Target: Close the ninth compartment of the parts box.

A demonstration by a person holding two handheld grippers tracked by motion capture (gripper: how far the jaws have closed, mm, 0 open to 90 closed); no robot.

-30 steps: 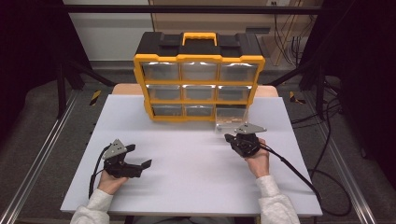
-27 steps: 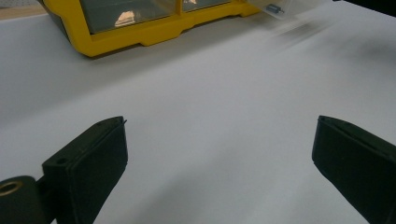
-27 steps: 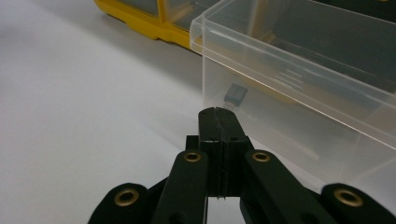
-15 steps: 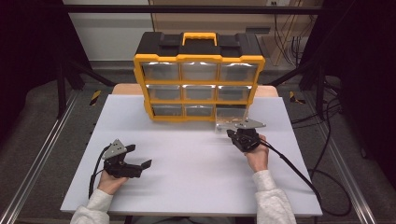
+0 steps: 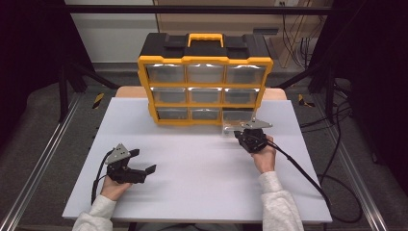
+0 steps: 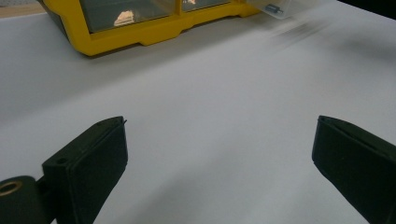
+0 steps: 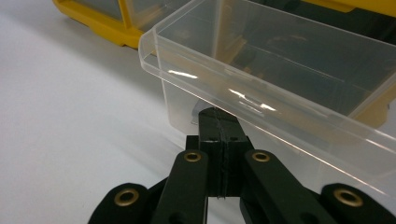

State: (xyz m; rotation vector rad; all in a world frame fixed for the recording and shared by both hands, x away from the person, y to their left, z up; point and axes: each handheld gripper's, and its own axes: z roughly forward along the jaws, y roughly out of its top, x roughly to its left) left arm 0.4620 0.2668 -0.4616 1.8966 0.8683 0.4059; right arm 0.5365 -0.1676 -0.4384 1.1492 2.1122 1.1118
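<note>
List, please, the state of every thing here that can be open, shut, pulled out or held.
Organizer cabinet: upright at the back of the table.
Bottom right drawer: clear, partly pulled out, looks empty.
Other drawers: pushed in.
Right gripper: shut at the front of the pulled-out drawer, seemingly on its handle.
Left gripper: open, holding nothing, resting over the table.

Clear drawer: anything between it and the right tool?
Nothing visible. The right tool is shut, its tips up against the front of the clear drawer, which sticks out of the yellow cabinet's bottom right slot. The table before it is bare.
</note>
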